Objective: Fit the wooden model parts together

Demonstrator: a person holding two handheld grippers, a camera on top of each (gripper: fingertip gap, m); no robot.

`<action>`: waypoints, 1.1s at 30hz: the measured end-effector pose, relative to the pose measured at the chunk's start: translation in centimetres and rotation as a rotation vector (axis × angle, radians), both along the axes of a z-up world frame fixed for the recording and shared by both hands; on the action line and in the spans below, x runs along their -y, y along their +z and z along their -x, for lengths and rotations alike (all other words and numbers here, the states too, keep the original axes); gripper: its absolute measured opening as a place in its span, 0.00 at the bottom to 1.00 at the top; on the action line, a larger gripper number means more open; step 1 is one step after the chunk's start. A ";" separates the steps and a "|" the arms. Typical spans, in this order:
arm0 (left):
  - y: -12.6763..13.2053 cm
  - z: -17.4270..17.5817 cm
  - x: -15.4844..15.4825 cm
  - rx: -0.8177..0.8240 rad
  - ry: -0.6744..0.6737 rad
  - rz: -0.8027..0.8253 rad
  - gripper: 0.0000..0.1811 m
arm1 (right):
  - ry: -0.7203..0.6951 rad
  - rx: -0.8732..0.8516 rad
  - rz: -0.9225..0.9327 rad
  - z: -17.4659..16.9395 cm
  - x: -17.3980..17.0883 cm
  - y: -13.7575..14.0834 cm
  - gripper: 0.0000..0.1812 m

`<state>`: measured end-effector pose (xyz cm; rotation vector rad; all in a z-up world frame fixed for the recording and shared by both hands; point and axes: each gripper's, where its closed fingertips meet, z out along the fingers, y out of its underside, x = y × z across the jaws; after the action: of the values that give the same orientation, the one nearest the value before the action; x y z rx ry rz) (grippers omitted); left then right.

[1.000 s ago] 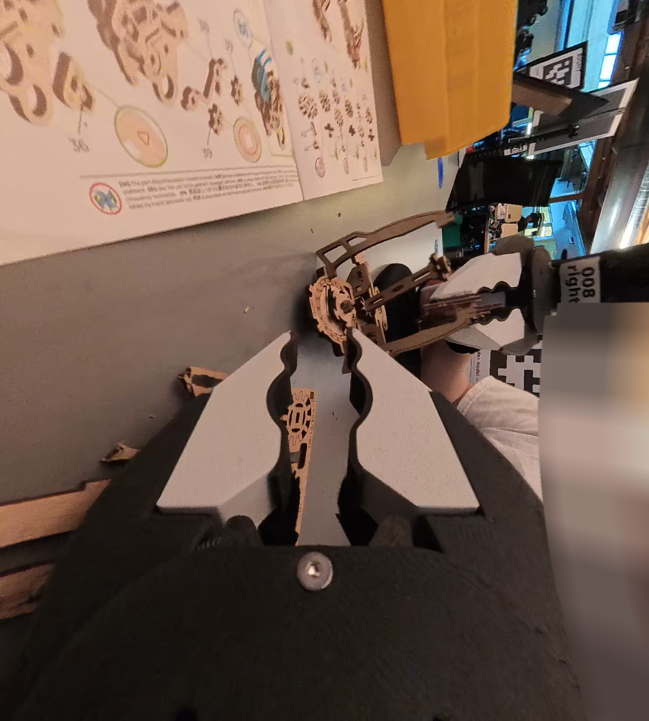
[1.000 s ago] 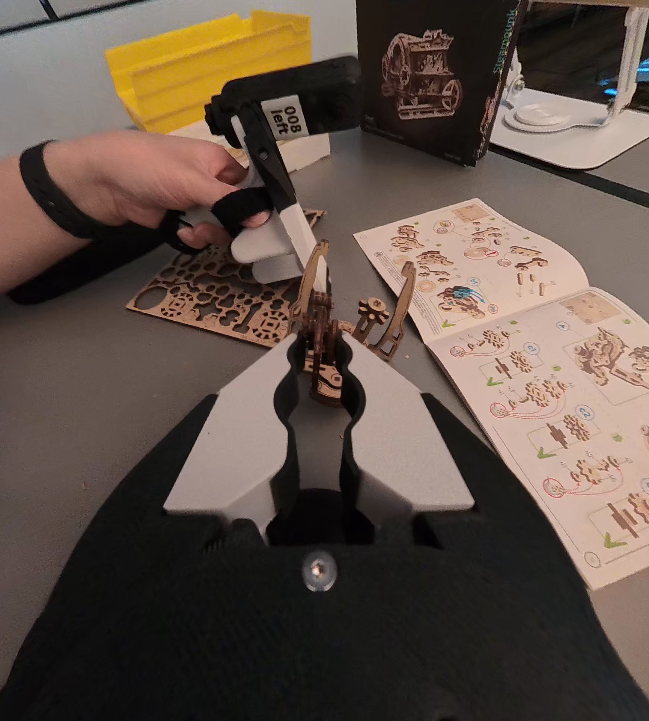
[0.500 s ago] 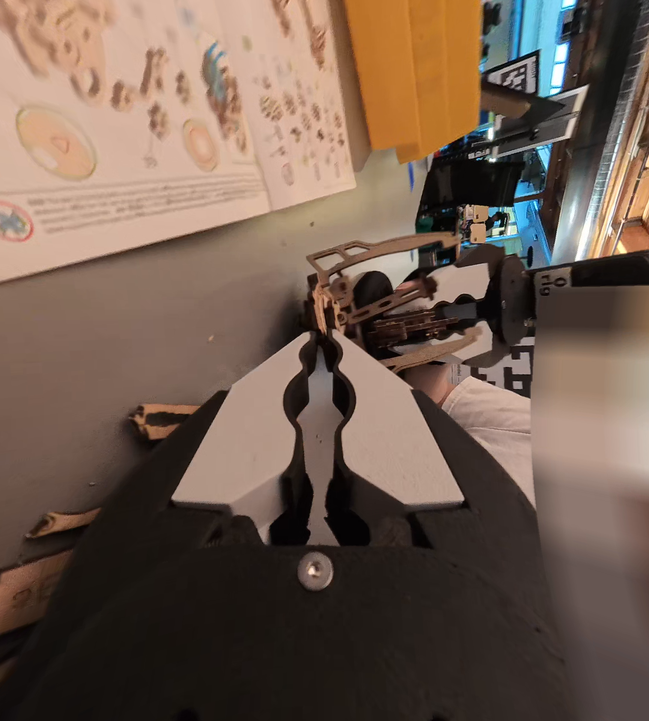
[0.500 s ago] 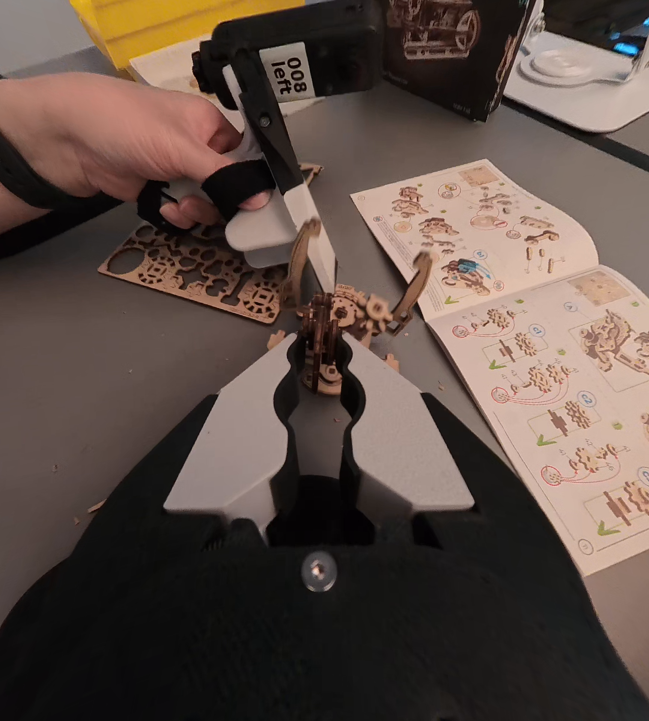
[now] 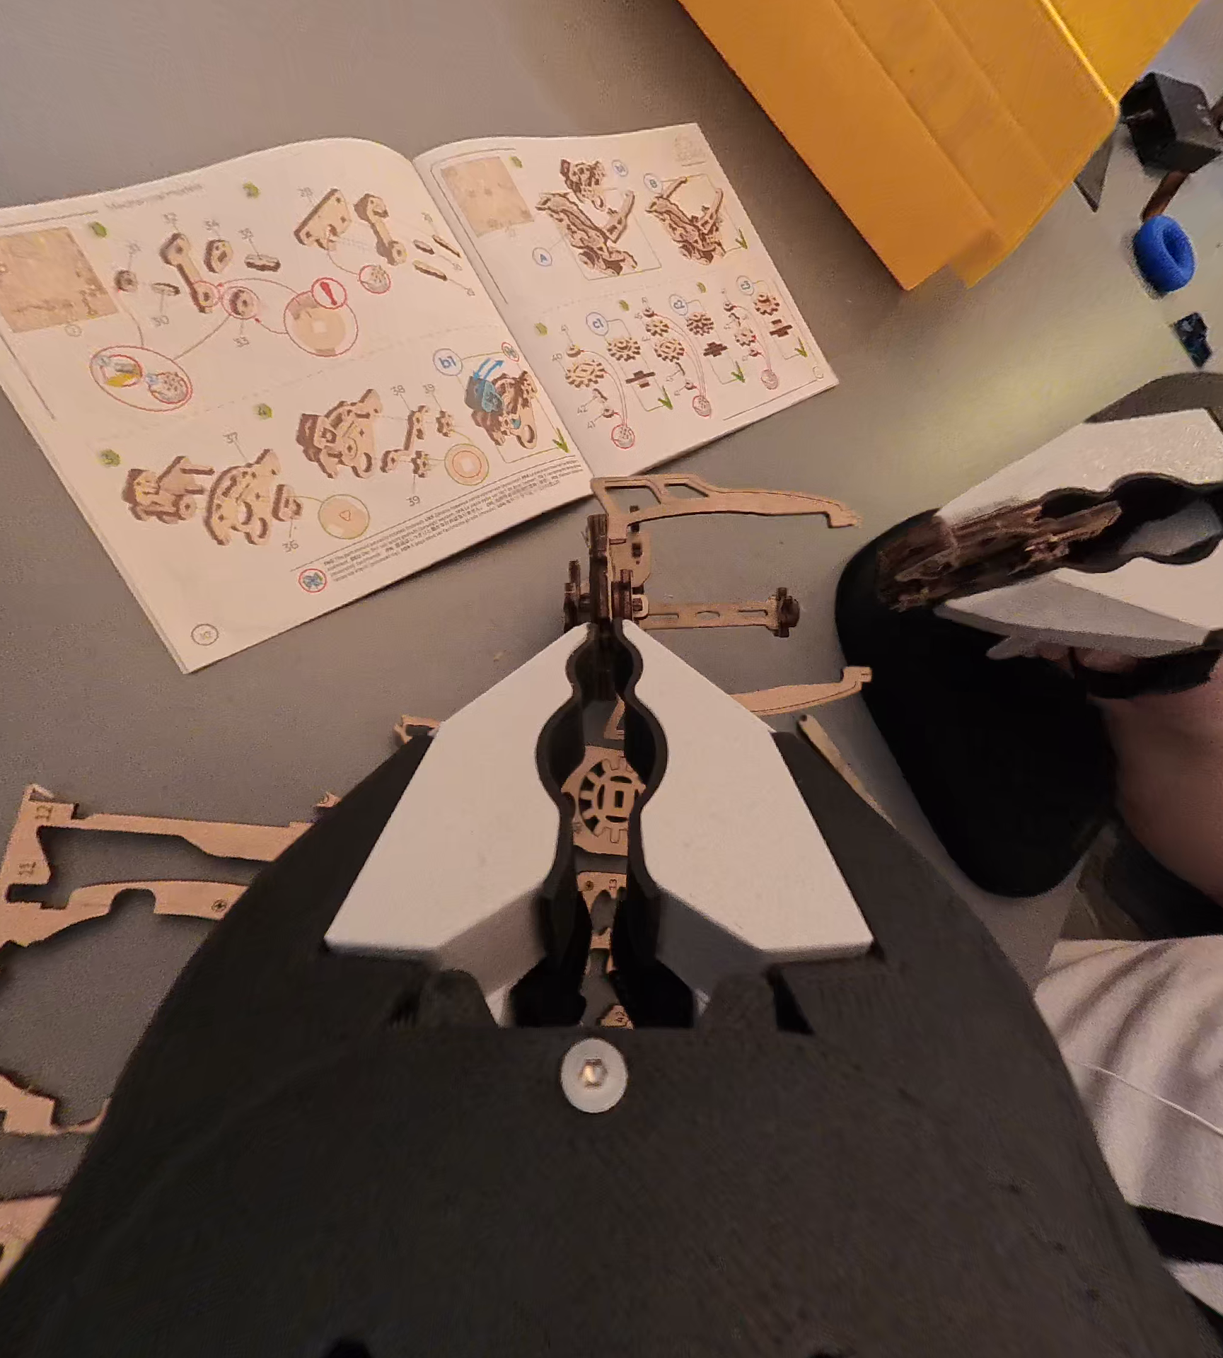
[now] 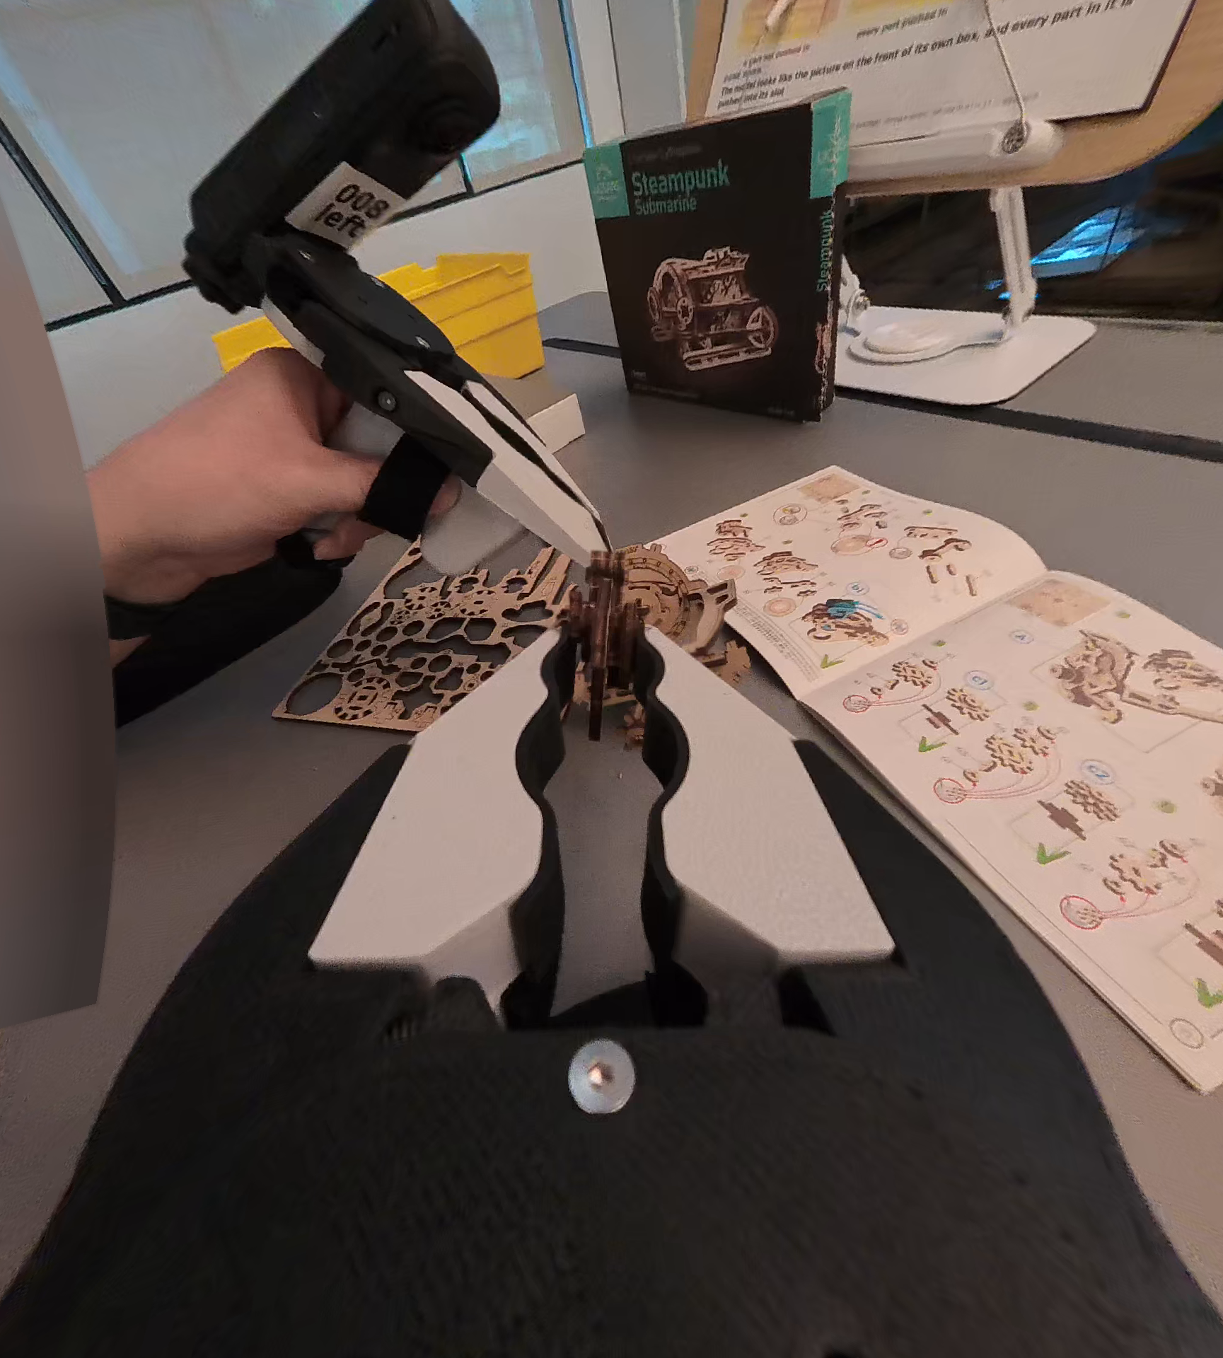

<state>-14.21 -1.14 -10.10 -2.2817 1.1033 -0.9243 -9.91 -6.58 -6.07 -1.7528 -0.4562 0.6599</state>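
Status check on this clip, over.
Left hand-held gripper shut on brown wooden frame piece. Right hand-held gripper shut on dark wooden gear cluster. Nothing between them.

Two black hand-held grippers with pale grey fingers

Each gripper, left (image 5: 602, 647) and right (image 6: 602, 647), has a rough black body, a silver screw (image 5: 593, 1077) at the centre, and wavy black inner finger edges. The left carries a white label (image 6: 344, 209); black straps loop the hand (image 6: 248, 478) and wrist.

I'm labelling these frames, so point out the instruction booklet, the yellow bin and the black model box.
instruction booklet (image 5: 344, 353), left wrist view, left page.
yellow bin (image 5: 909, 110), left wrist view, side wall.
black model box (image 6: 711, 294), right wrist view, front face.
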 end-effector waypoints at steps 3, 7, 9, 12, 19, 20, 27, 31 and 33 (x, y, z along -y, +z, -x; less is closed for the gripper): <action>0.6 0.0 -0.4 -0.033 0.027 -0.098 0.00 | -0.041 0.046 -0.033 0.1 -0.4 0.1 0.07; 1.0 -0.4 -0.3 -0.097 0.021 -0.190 0.01 | -0.074 0.059 -0.032 -0.4 -0.8 -0.3 0.07; 1.0 -0.8 0.1 -0.087 0.006 -0.189 0.02 | -0.078 0.052 -0.023 -0.6 -0.9 -0.7 0.08; 0.7 -0.7 0.6 -0.069 0.007 -0.160 0.09 | -0.084 0.043 -0.029 -0.8 -0.8 -0.6 0.08; 3.0 0.7 0.4 0.080 0.054 -0.146 0.17 | -0.091 0.075 -0.067 -0.8 -0.9 -0.4 0.08; 3.3 1.2 0.2 0.100 0.065 -0.158 0.16 | -0.094 0.069 -0.071 -0.9 -0.9 -0.3 0.08; 4.8 2.5 3.2 0.341 0.018 -0.114 0.12 | -0.022 -0.127 -0.130 -0.6 0.4 2.5 0.07; 4.7 1.3 7.2 0.445 -0.097 -0.120 0.12 | 0.104 -0.415 -0.054 1.5 2.0 4.5 0.07; 5.0 0.6 9.0 0.536 -0.124 -0.048 0.11 | 0.153 -0.557 -0.004 2.5 2.8 5.0 0.07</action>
<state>-14.77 -10.10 -5.09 -1.7797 1.0110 -1.4321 -12.38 -9.35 -1.04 -1.4554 -0.2021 1.2091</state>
